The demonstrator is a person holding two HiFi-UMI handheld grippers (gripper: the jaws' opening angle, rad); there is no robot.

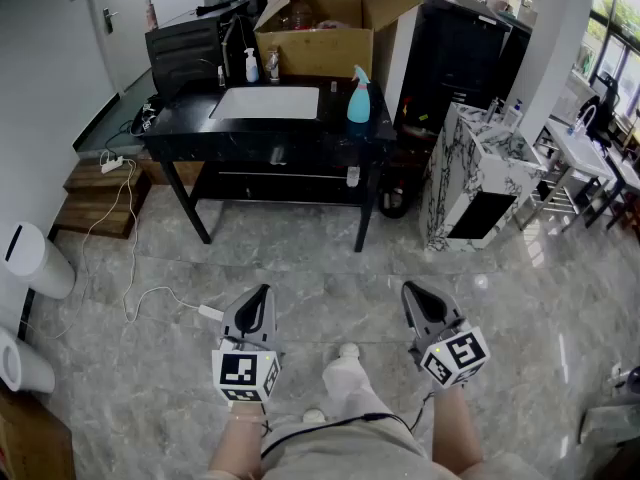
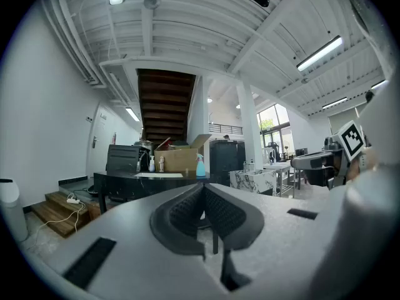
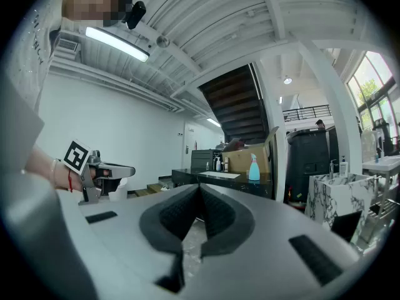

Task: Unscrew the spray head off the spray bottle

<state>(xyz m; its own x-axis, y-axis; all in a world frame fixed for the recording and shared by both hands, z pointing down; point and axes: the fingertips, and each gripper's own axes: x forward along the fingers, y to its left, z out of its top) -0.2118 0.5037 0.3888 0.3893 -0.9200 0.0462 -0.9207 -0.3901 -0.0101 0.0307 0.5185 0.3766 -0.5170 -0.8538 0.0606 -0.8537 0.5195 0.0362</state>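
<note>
A light blue spray bottle (image 1: 359, 96) with a blue spray head stands upright near the right end of a black table (image 1: 200, 128), far ahead of me. The left gripper view shows the bottle (image 2: 200, 165) small in the distance, and so does the right gripper view, where the bottle (image 3: 254, 167) stands left of a white pillar. My left gripper (image 1: 263, 292) and right gripper (image 1: 410, 290) are held level over the floor, well short of the table. Both are shut with nothing between the jaws.
A white basin (image 1: 268, 102) is set into the tabletop, with a small pump bottle (image 1: 251, 66) and an open cardboard box (image 1: 322, 26) behind it. A marble-patterned cabinet (image 1: 475, 173) stands to the right. A white cable and power strip (image 1: 210, 312) lie on the floor by my left gripper.
</note>
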